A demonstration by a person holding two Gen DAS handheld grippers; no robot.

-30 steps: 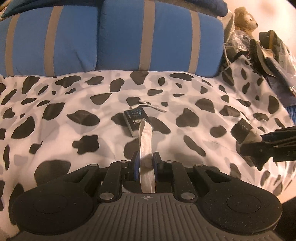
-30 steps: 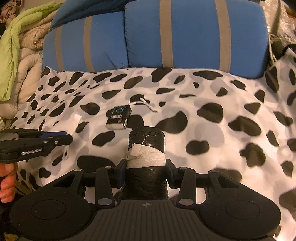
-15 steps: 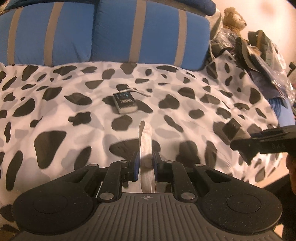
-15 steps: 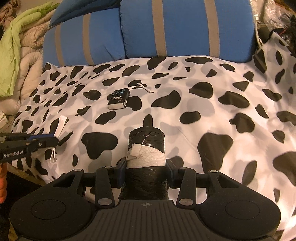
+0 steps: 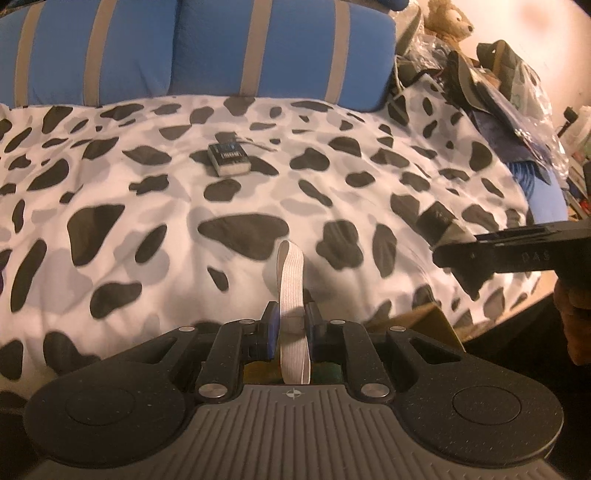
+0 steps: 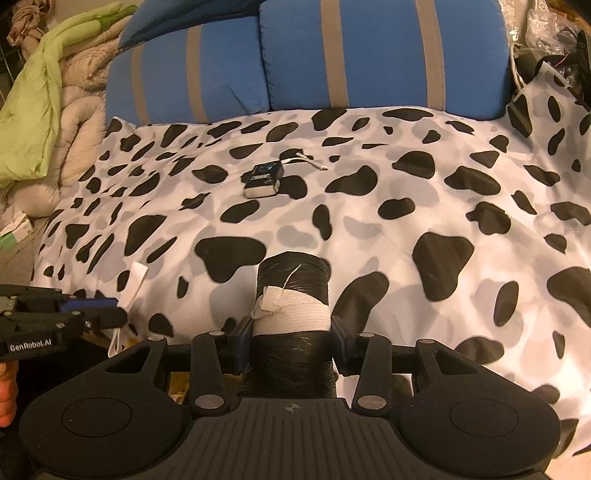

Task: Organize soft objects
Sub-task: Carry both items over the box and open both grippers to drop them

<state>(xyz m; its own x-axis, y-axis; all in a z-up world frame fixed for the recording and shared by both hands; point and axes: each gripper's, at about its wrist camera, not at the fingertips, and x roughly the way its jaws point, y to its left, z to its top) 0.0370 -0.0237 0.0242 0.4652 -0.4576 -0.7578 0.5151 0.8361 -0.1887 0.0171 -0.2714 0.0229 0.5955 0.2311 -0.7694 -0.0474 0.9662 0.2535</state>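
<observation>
My left gripper [image 5: 290, 320] is shut on a white elastic band [image 5: 291, 275] that stands up between its fingers. It also shows at the left of the right wrist view [image 6: 123, 314], with the band [image 6: 133, 280] sticking out. My right gripper [image 6: 291, 332] is shut on a black plastic-wrapped roll [image 6: 293, 284] bound with a white elastic strap [image 6: 295, 312]. The roll [image 5: 437, 221] and right gripper [image 5: 443, 254] show at the right of the left wrist view. Both are held above the near edge of the cow-print bed cover [image 5: 147, 206].
A small black box [image 5: 228, 158] with a white cord lies mid-bed, also in the right wrist view [image 6: 264, 179]. Blue striped pillows [image 6: 369, 51] line the back. A teddy bear [image 5: 448, 20] and clutter sit far right. Green and beige quilts [image 6: 40, 110] are piled at left.
Both grippers have pulled back toward the near edge of the bed, still holding the band and the roll. The black box now looks farther away.
</observation>
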